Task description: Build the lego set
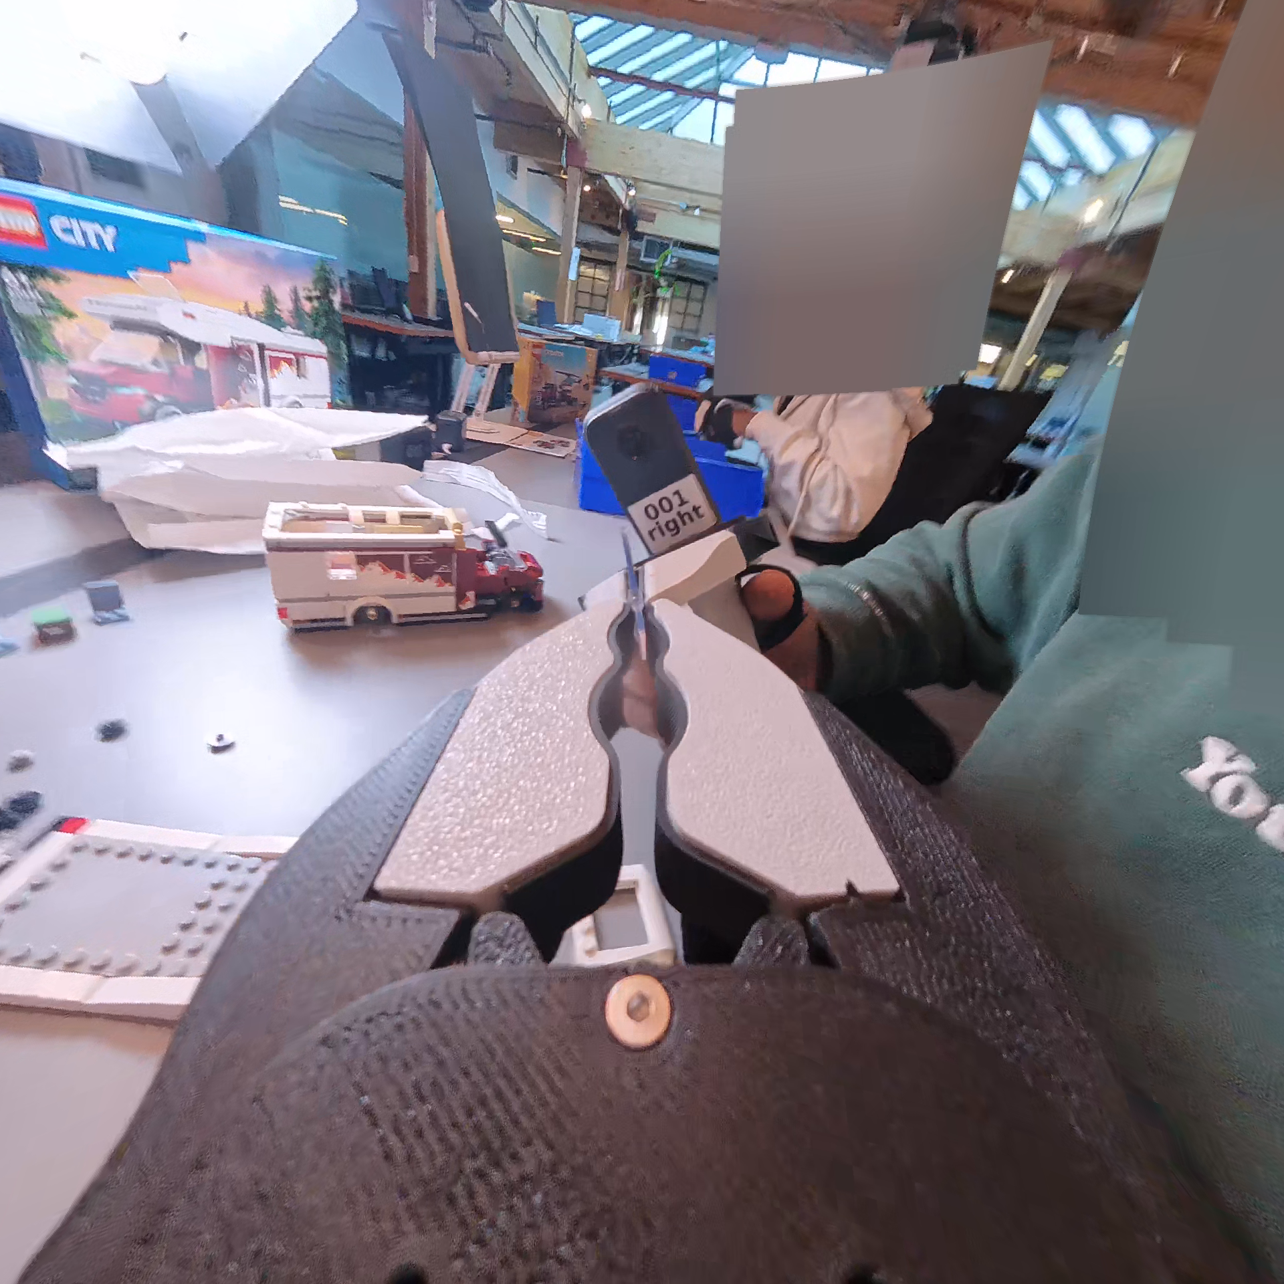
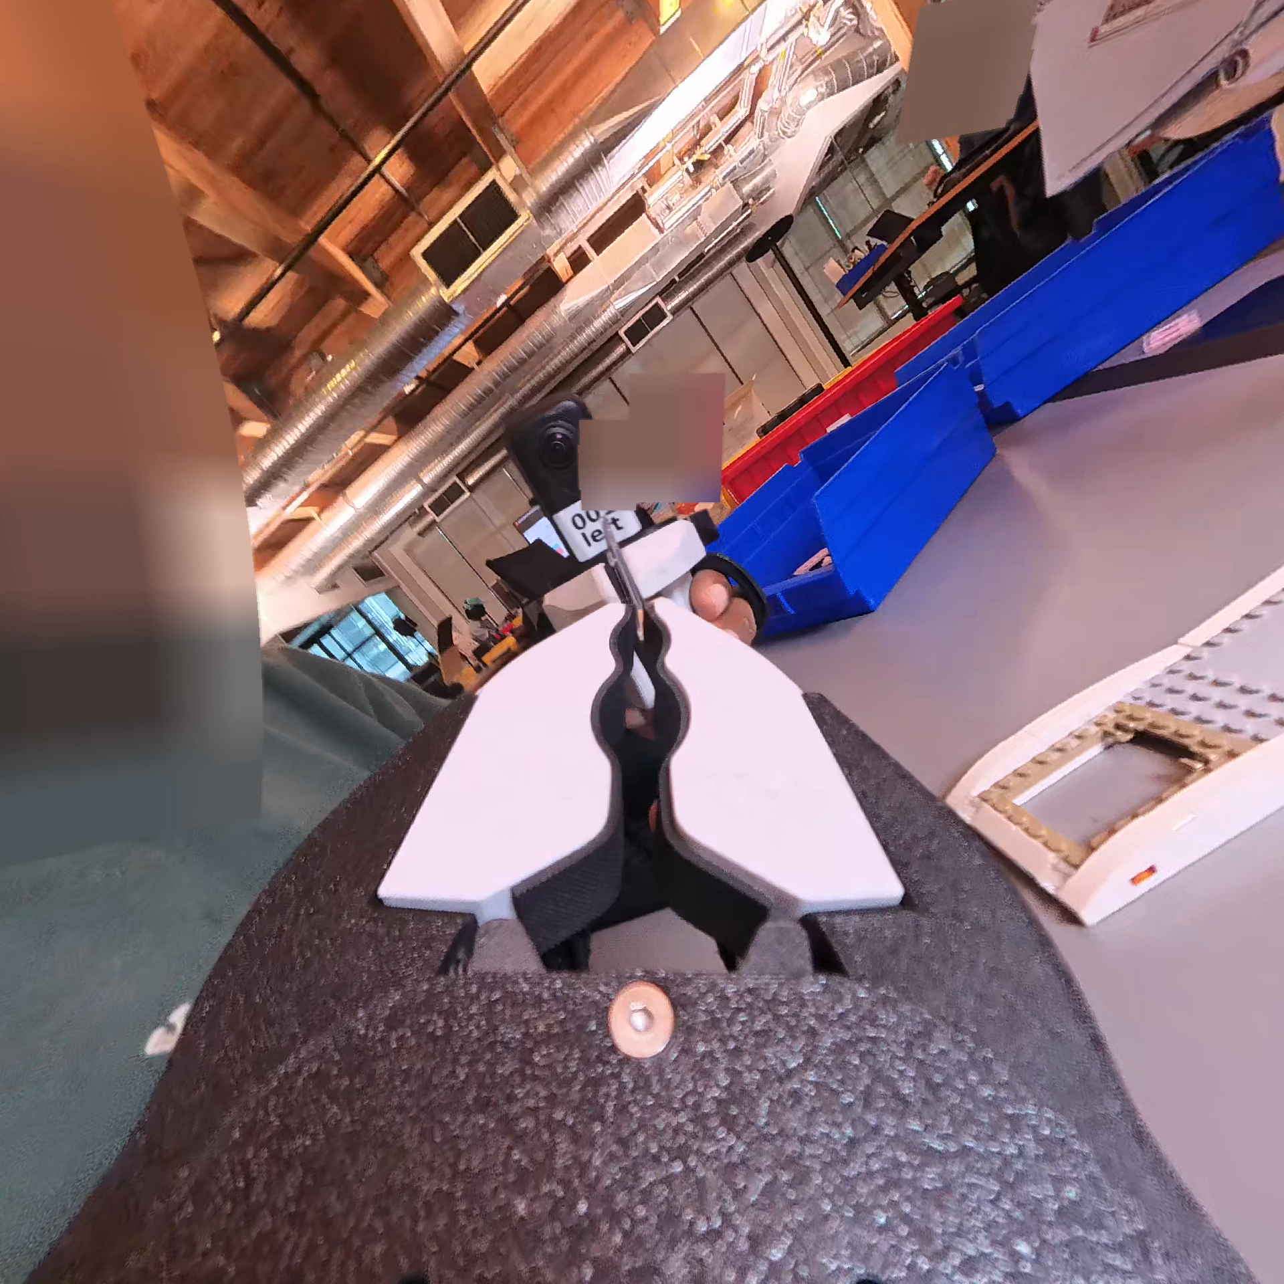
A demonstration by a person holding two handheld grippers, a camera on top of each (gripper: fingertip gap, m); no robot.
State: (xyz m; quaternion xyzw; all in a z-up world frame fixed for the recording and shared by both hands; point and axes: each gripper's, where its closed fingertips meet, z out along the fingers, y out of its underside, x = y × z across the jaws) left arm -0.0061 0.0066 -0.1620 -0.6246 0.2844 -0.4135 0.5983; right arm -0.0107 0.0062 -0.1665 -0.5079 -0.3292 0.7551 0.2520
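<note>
1. The left tongs (image 1: 640,618) are clenched on a thin, flat, blue-tinted sheet (image 1: 634,583) that stands on edge at 12 o'clock from their tips.
2. The right tongs (image 2: 640,622) are clenched on the same thin sheet (image 2: 620,566), which looks dark from this side. The two tongs face each other tip to tip, above the grey table (image 1: 292,695).
3. Judgement: with both tongs on so thin a piece, keep them level with each other and avoid twisting, or it may bend or slip.
4. A white and dark-red brick-built camper van (image 1: 399,563) stands on the table at 10 o'clock from the left tongs.
</note>
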